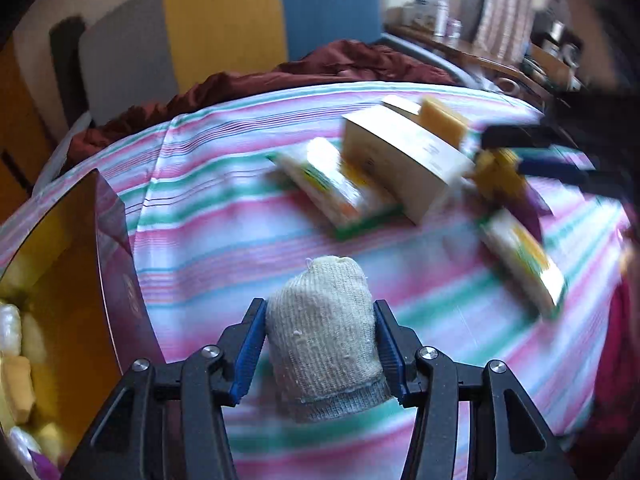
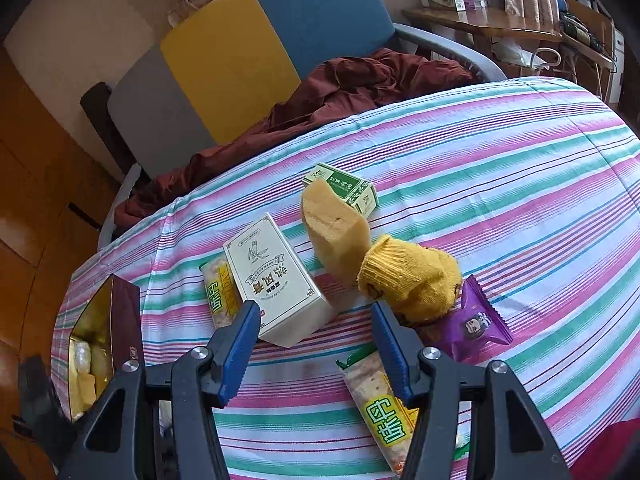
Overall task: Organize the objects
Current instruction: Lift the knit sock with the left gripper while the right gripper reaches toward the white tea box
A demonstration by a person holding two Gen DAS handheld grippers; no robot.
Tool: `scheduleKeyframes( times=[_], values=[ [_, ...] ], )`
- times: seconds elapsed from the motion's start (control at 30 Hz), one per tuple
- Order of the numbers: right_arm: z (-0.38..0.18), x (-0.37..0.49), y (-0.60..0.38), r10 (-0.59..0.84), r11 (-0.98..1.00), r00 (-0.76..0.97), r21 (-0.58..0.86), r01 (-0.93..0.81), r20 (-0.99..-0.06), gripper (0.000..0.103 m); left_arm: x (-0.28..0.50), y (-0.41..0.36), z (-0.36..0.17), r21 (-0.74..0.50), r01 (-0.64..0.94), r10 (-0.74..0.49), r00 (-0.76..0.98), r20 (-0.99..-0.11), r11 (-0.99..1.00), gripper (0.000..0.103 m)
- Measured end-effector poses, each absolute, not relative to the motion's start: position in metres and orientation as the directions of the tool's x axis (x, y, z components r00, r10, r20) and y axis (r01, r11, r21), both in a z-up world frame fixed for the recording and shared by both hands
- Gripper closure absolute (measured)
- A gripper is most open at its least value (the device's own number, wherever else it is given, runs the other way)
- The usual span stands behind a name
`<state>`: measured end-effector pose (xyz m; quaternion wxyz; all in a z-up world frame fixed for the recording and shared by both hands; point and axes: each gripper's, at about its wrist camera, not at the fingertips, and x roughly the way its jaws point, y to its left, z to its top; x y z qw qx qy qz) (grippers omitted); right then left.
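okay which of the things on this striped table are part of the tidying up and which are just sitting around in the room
Part of the job:
grey sock, held in the left gripper
yellow sock
white box
sponge
purple snack packet
open tin

Just lying about:
dark red cloth
chair
side table

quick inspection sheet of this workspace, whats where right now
surface: striped cloth, items bunched near its middle
job's things: white box, green box, sponge, yellow sock, purple packet, two snack bars
clutter: open maroon box at the left edge, holding wrapped pieces
grippers: left gripper shut on grey sock; right gripper open, empty
cables: on the back desk, blurred
surroundings: chair with dark red fabric
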<state>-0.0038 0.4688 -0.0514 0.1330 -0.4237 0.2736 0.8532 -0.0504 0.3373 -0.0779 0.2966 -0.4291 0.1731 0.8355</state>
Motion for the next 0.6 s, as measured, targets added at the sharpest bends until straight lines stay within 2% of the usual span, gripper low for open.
scheduleKeyframes(
  times=[0.13,0.37,0.53,0.6],
  values=[
    [-0.053,-0.009,0.459,0.001,-0.845,-0.588,0.314,-0.433,-0.809,0.045,-0.028,0.335,-0.084,0.086,-0.672,0.383,-0.516,-0.766,-0.735,0.05],
    [-0.055,-0.025,0.442,-0.03,-0.894,-0.556,0.271,-0.357,-0.831,0.045,-0.029,0.328,-0.089,0.045,-0.686,0.429,-0.503,-0.75,-0.726,0.049],
    [-0.058,-0.06,0.428,0.009,-0.948,-0.474,0.143,-0.284,-0.88,0.045,-0.027,0.328,-0.099,-0.001,-0.697,0.45,-0.462,-0.764,-0.717,0.048],
    [-0.06,-0.074,0.426,0.06,-0.96,-0.445,0.07,-0.271,-0.894,0.045,-0.021,0.331,-0.1,0.029,-0.699,0.442,-0.484,-0.755,-0.715,0.049]
  ],
)
